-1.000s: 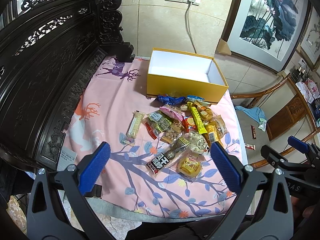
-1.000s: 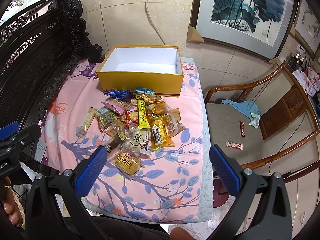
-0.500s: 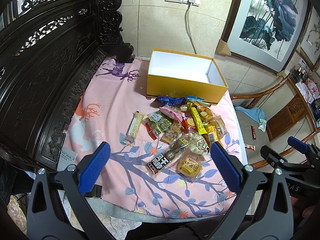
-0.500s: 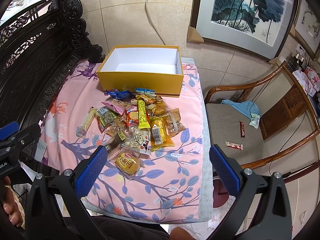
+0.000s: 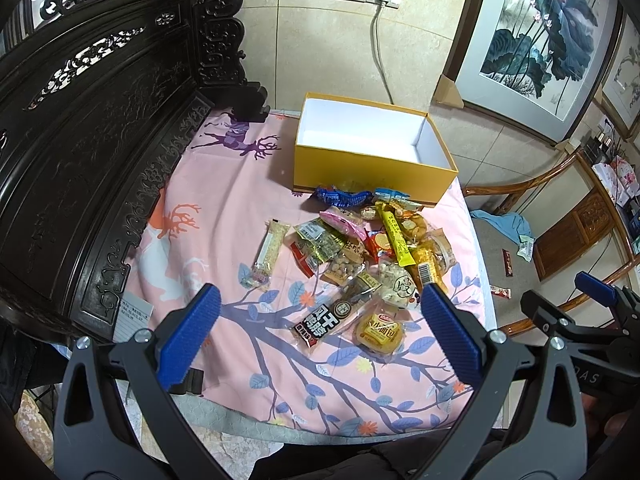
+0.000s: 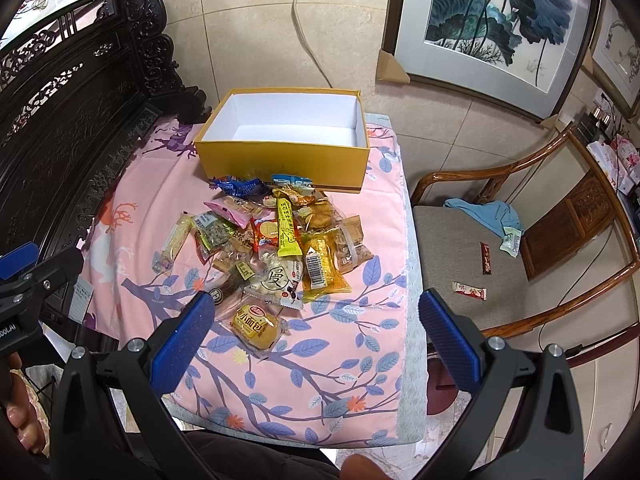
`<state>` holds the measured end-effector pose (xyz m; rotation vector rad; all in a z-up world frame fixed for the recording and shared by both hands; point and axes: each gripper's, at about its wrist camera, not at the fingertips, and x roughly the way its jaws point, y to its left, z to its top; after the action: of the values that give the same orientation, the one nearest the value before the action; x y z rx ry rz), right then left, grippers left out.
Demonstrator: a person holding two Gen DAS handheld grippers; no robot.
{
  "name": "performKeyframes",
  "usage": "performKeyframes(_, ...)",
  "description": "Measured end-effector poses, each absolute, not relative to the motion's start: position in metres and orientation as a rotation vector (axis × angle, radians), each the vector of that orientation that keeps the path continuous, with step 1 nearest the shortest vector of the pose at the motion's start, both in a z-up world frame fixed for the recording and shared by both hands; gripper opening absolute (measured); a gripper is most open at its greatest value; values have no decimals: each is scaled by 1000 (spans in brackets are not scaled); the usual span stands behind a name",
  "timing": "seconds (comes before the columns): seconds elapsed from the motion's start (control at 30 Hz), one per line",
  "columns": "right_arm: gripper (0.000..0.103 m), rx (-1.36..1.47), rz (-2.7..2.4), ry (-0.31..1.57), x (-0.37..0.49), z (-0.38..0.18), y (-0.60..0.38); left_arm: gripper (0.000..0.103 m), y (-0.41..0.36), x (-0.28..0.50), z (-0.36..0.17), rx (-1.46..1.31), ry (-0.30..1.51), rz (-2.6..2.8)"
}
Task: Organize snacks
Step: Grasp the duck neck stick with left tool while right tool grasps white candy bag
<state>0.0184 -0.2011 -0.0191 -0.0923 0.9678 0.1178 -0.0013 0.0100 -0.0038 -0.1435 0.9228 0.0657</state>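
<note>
A heap of wrapped snacks [image 5: 372, 252] [image 6: 276, 240] lies on a pink patterned cloth [image 5: 224, 208] [image 6: 344, 344]. Behind the heap stands an open yellow box [image 5: 372, 168] [image 6: 280, 160] with a white, empty inside. Nearest to me lie a small yellow bread pack [image 5: 378, 330] [image 6: 254, 326] and a dark long packet [image 5: 328, 320]. A pale bar [image 5: 270, 252] [image 6: 172, 246] lies apart at the heap's left. My left gripper [image 5: 318, 336] hangs open above the cloth's near edge with nothing in it. My right gripper [image 6: 316, 334] is open too, above the near right part of the cloth.
A dark carved wooden backrest [image 5: 80, 140] walls the left side. To the right stands a wooden chair [image 6: 472, 248] with a blue cloth [image 6: 488, 212] and small packets [image 6: 468, 290] on its seat. Framed paintings [image 6: 492, 20] lean against the tiled wall, and a cable [image 6: 308, 48] hangs from the socket.
</note>
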Motion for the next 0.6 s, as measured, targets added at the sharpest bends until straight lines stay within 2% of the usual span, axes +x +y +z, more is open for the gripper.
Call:
performKeyframes(0.27,102,-120,147,925,29,-33,-202,101,25,9,-15,-161,905,105)
performKeyframes(0.6,102,-148,328,1011,78,-123,-203,101,67,24,-69,-224,895,208)
